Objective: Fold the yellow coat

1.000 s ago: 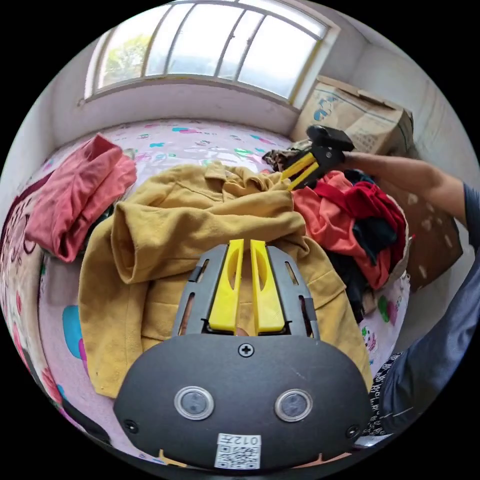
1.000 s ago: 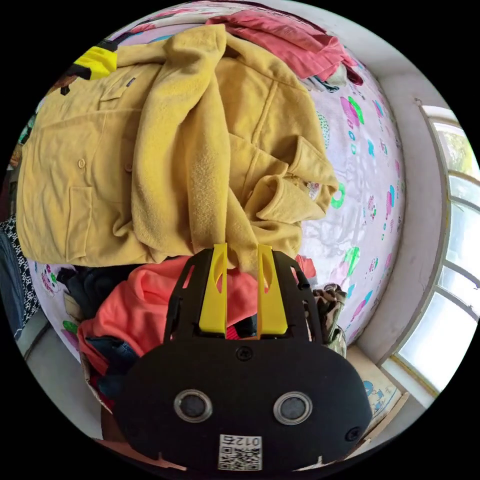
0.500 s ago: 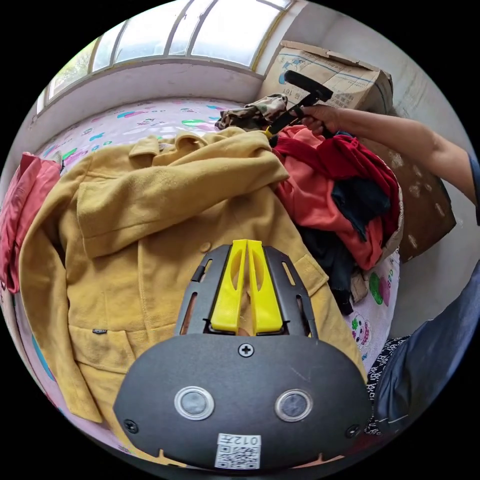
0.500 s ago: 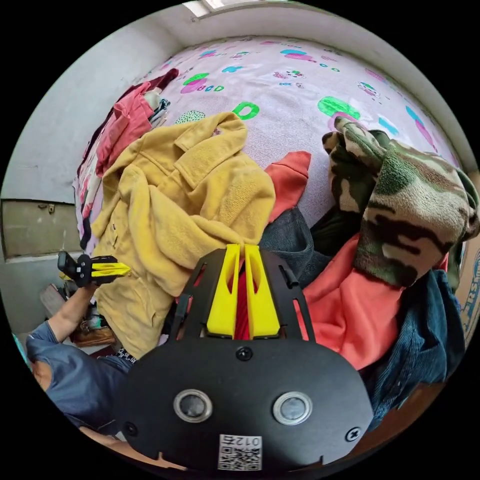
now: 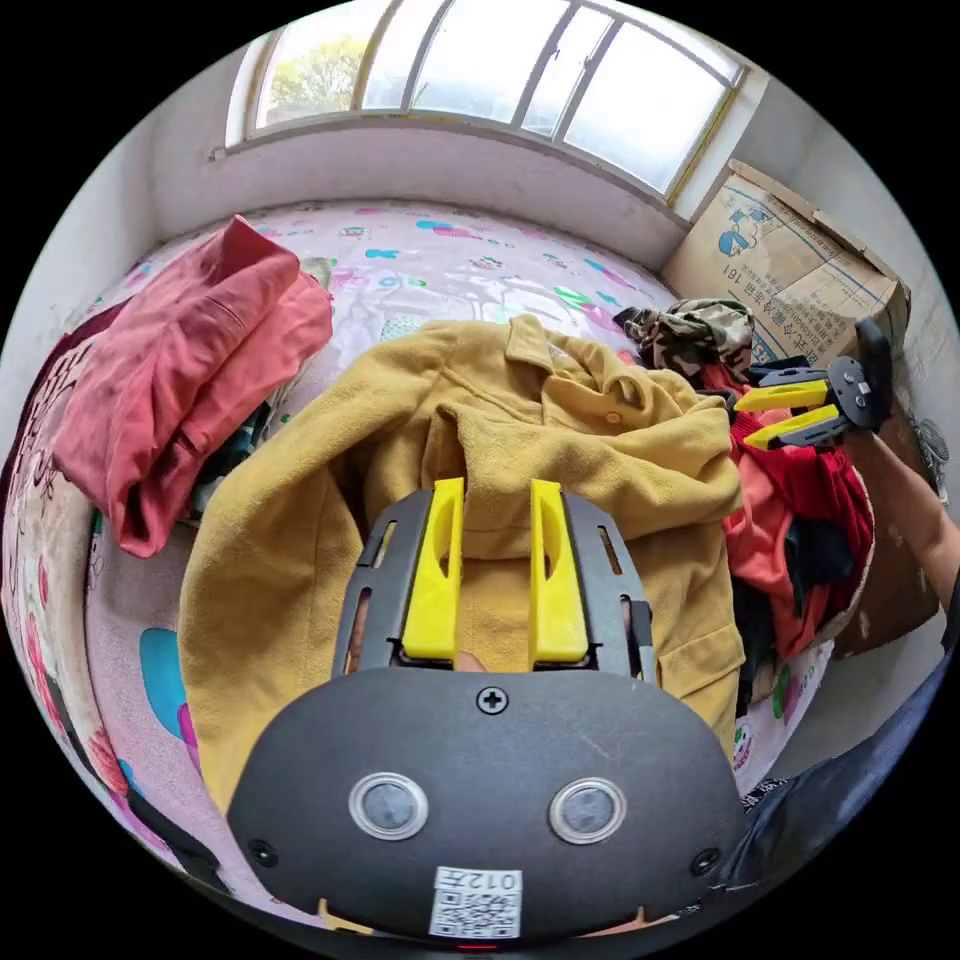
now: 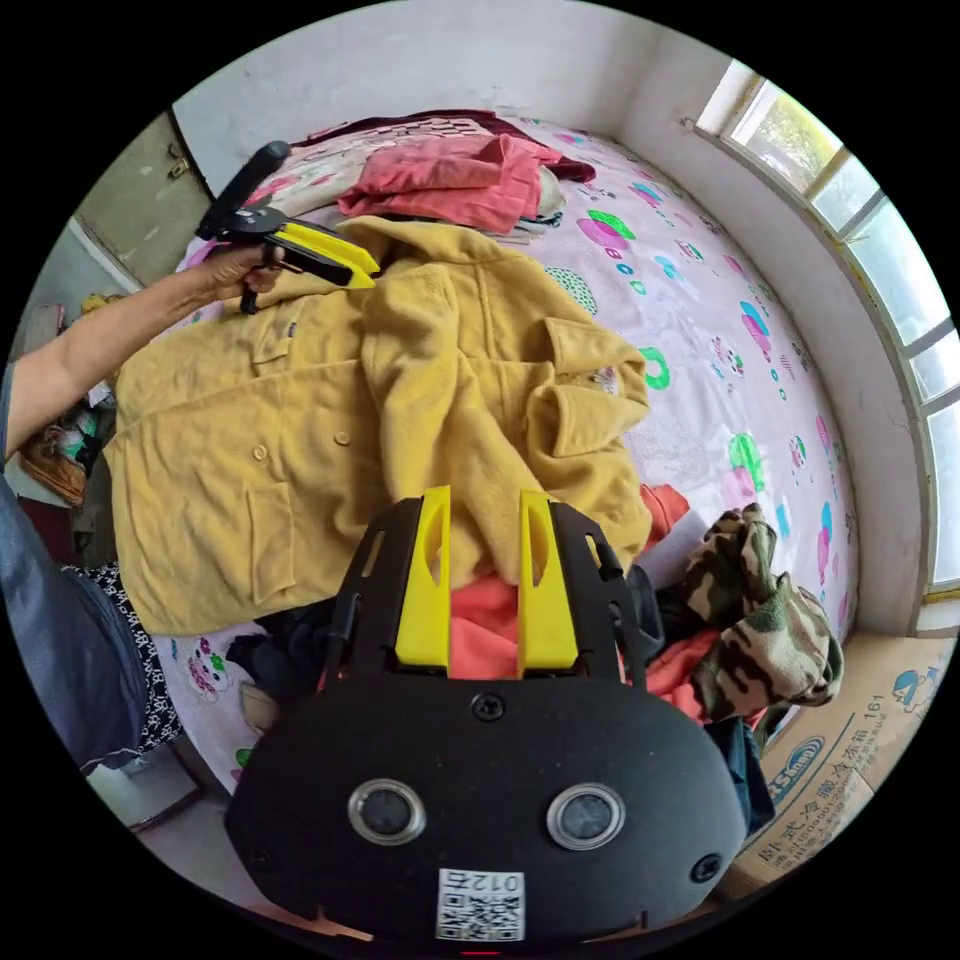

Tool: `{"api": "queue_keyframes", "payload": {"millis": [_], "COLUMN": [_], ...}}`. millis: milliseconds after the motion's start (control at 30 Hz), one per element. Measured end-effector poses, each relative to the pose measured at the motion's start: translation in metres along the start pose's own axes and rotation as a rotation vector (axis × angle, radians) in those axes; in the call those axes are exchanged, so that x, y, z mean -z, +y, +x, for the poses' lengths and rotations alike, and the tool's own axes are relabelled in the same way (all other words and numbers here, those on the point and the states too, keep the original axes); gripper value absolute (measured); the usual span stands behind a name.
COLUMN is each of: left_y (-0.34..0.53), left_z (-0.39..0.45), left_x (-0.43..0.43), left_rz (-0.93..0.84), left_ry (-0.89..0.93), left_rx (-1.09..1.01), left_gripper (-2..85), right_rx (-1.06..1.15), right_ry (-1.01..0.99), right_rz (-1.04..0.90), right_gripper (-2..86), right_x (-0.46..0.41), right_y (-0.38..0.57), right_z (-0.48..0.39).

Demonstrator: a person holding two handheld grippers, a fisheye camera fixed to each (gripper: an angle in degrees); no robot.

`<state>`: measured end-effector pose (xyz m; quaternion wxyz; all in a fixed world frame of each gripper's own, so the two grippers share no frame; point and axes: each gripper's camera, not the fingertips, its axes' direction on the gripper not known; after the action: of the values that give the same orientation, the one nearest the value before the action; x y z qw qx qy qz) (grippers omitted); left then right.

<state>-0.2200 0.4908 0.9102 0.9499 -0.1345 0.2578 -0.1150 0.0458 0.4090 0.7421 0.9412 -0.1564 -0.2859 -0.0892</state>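
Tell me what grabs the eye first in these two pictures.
The yellow coat dominates, spread rumpled across the middle of the pink patterned bed, one sleeve folded over its front. Both grippers are off it, jaws apart: the left gripper low over its front, the right gripper beside a jumbled clothes pile. A folded red garment lies beyond, under the window.

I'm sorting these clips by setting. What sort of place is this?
Most likely a bedroom in a home: a bed with a patterned sheet runs under a wide window, clothes lie piled on it around the yellow coat, and a cardboard box sits in the corner.
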Motion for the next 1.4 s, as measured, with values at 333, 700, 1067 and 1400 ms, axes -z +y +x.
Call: {"api": "queue_keyframes", "payload": {"millis": [333,700,1067,1400], "left_y": [-0.031,-0.050,0.057,0.095], "left_z": [-0.003,-0.013,-0.055,-0.076], "left_x": [-0.030,0.085,0.025,0.037], "left_rz": [-0.206,-0.044,-0.074,-0.014], "left_ry": [-0.012,0.072,-0.063,-0.025], "left_rx": [-0.125,-0.503,-0.361,-0.308], "left_gripper": [1.4,0.0,0.0,0.1], "right_rx": [0.030,0.003,0.009,0.153], "right_ry": [0.359,0.413,0.340,-0.093], "right_rz": [-0.022,0.076,0.211,-0.250], "right_gripper": [3.2,2.1,3.9,10.1], "right_x": [-0.065,-0.073,0.005,-0.093], "right_y": [0.051,0.102,0.102,0.011], "right_z": [-0.108,-0.202,-0.107,0.055]}}
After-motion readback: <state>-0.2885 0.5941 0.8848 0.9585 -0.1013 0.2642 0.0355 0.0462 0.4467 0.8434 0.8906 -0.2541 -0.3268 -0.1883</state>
